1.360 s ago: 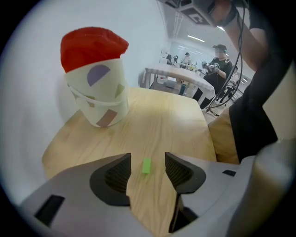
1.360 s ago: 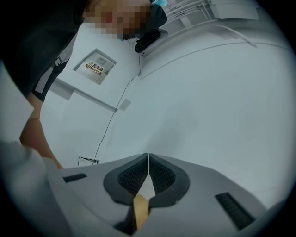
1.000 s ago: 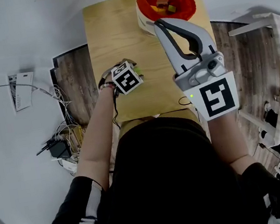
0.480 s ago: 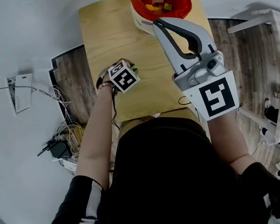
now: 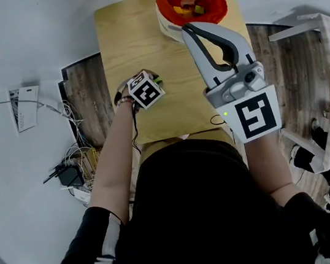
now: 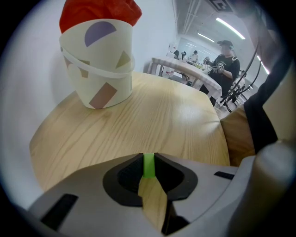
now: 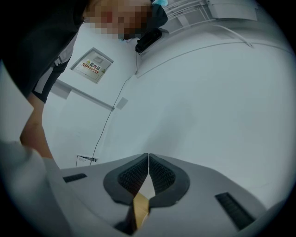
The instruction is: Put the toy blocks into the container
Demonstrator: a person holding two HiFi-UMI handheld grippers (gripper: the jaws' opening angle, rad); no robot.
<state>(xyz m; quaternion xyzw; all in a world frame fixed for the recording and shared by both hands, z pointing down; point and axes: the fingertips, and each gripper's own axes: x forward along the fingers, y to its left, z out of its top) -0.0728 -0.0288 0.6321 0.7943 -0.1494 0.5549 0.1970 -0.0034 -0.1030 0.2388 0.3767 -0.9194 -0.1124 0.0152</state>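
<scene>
Only markings seen: black-and-white square codes on both grippers' cubes, and a wall placard [image 7: 93, 65] in the right gripper view whose print is too small to read. Container [image 6: 99, 69]: white with pastel shapes and a red liner, at the far end of the wooden table [image 5: 131, 34], a few blocks [image 5: 189, 7] inside. Left gripper [image 6: 148, 157]: forearm stretched forward, tipped steeply down over the tabletop, well apart from the container. Its jaws have just been closing and now pinch a green block [image 6: 148, 169]. Right gripper [image 5: 186, 28]: held level, tips just beside the container's rim, jaws pressed together, empty.
</scene>
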